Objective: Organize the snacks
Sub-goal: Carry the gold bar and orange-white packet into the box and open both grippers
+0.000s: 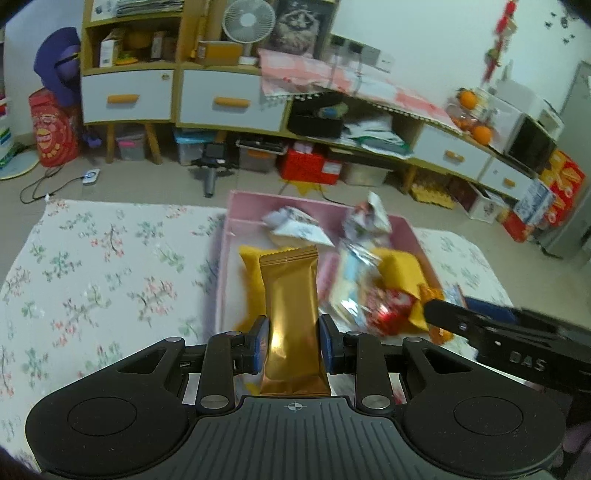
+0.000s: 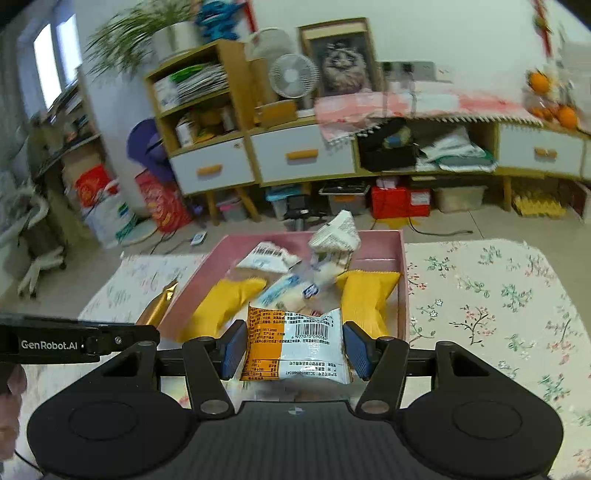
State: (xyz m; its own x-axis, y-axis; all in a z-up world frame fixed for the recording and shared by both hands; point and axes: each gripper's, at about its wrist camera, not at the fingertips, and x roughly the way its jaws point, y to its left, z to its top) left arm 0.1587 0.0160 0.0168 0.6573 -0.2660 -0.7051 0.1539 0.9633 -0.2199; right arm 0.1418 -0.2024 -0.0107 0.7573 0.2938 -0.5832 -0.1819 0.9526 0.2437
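Note:
My left gripper (image 1: 294,341) is shut on a gold snack bar (image 1: 291,306), held upright above the near left edge of the pink box (image 1: 251,201). My right gripper (image 2: 295,345) is shut on an orange and white snack packet (image 2: 295,343) with a barcode, at the box's near side (image 2: 402,288). The box holds yellow packets (image 2: 365,299), white packets (image 2: 334,230) and a red wrapper (image 1: 388,306). The right gripper's arm (image 1: 491,332) shows at the right of the left wrist view. The left gripper's arm (image 2: 74,341) and the gold bar's tip (image 2: 159,304) show at the left of the right wrist view.
The box sits on a floral cloth (image 1: 92,280) on the table. Behind it are the floor, a low cabinet with white drawers (image 1: 218,99), a fan (image 1: 249,20), storage bins and a red box (image 1: 310,166).

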